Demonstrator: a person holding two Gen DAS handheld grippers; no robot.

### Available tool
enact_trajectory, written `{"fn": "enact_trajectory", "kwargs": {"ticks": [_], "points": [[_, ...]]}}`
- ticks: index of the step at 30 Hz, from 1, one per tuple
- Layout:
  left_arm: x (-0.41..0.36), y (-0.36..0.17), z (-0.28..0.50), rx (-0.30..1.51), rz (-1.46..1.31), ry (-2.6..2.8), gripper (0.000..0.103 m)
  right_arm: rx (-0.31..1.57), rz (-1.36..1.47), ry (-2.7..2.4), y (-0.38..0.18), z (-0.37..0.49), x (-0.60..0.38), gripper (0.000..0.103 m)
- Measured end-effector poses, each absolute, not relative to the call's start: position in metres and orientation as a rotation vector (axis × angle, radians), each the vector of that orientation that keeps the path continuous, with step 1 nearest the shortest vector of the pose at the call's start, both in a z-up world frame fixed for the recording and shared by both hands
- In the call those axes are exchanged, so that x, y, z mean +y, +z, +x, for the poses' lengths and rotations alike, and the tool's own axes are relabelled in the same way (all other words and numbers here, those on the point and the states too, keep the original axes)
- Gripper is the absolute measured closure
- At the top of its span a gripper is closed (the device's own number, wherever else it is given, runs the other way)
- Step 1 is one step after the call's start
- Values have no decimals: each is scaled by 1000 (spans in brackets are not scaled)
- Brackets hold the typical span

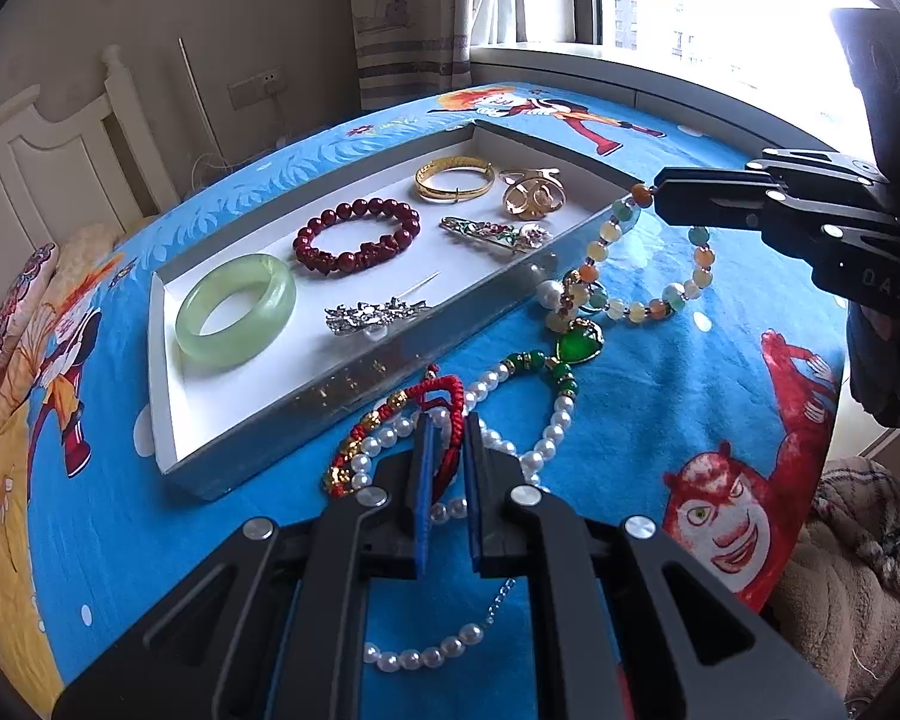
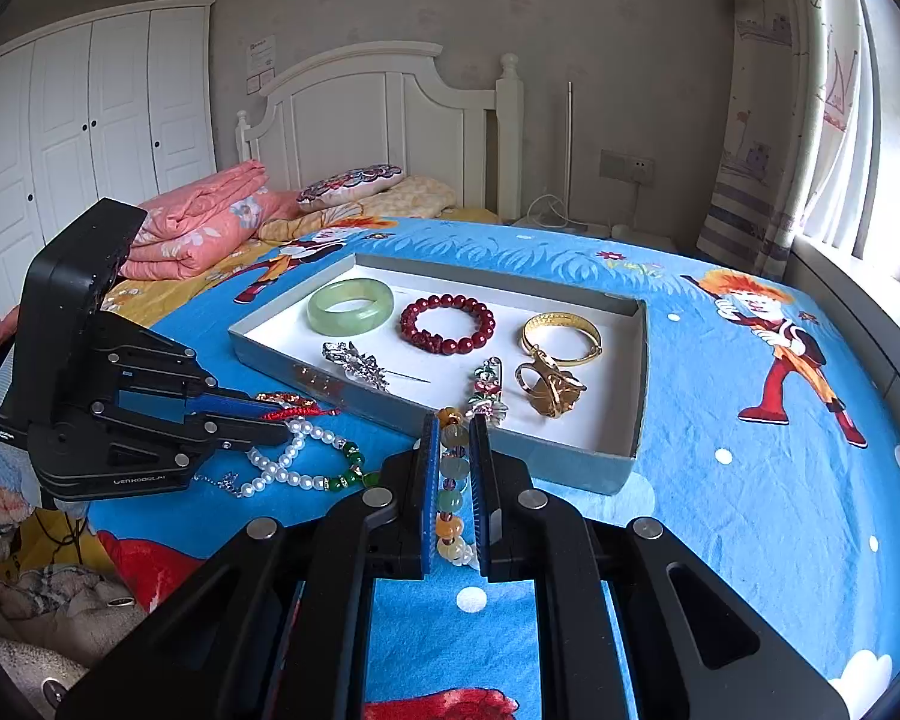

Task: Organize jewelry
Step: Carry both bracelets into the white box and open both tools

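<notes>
Holding two pieces at once, the left gripper (image 1: 447, 450) is clamped on the red cord bracelet (image 1: 435, 396) at its tips, while the right gripper (image 2: 455, 450) is pinched shut on the multicoloured bead bracelet (image 2: 453, 480). Beyond both tools, the tray (image 1: 168, 420) already holds a jade bangle (image 1: 234, 309), dark red bead bracelet (image 1: 357, 237), gold bangle (image 1: 453, 180), brooches and a ring (six pieces, apparently sorted). Left outside, just ahead of the left fingers: the pearl necklace (image 1: 540, 450) with its green heart pendant (image 1: 579, 345).

We are in a home bedroom — a white wooden headboard (image 2: 354, 114), white panelled wardrobe doors (image 2: 90, 120), a folded pink floral quilt (image 2: 204, 222), a blue cartoon-print bedsheet (image 2: 750, 480) and a curtained window (image 2: 840, 120).
</notes>
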State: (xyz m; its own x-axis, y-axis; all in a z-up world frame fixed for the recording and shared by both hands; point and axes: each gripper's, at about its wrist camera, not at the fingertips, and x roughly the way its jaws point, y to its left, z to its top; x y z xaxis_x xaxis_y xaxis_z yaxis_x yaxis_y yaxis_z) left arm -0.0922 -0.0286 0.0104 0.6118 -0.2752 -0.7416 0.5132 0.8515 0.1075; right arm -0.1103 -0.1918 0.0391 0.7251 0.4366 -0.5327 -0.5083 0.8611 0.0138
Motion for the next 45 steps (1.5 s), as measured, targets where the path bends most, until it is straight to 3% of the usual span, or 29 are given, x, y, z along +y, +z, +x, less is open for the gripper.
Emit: {"fn": "enact_trajectory", "kwargs": {"ticks": [26, 45], "points": [[-6, 37, -98, 709, 196, -468, 98, 550, -120, 520, 38, -111, -194, 93], [15, 97, -93, 585, 179, -424, 98, 395, -149, 497, 92, -110, -199, 93]]}}
